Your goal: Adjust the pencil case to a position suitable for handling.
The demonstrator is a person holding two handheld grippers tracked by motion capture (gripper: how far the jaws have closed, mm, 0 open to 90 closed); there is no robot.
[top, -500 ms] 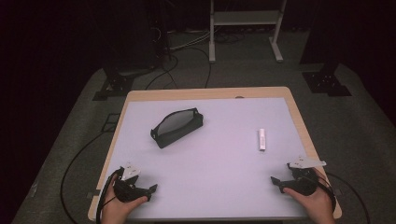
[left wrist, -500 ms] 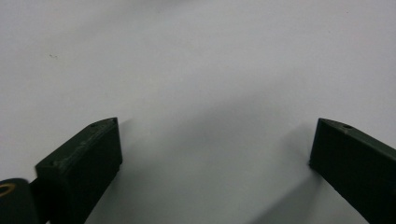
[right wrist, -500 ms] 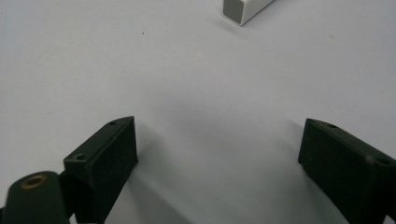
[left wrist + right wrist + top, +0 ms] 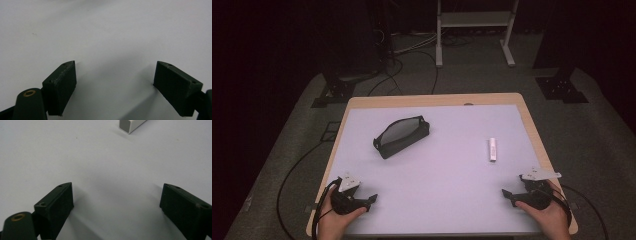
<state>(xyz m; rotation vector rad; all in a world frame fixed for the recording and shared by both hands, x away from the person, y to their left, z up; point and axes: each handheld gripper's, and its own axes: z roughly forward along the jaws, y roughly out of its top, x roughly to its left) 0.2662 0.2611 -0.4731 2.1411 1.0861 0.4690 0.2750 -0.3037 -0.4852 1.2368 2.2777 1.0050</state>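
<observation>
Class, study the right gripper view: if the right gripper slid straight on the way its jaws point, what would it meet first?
Probably nothing nearby: the right gripper faces bare table; the white stick lies slightly right of its line.

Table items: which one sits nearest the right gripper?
The small white stick, just ahead of the right gripper; the black pouch lies farther off, left of centre.

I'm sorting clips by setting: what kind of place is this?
Probably a lab or studio set up for recording: one table with a plain white top in a dark room, cables trailing across the grey floor, and black stand feet behind it.
</observation>
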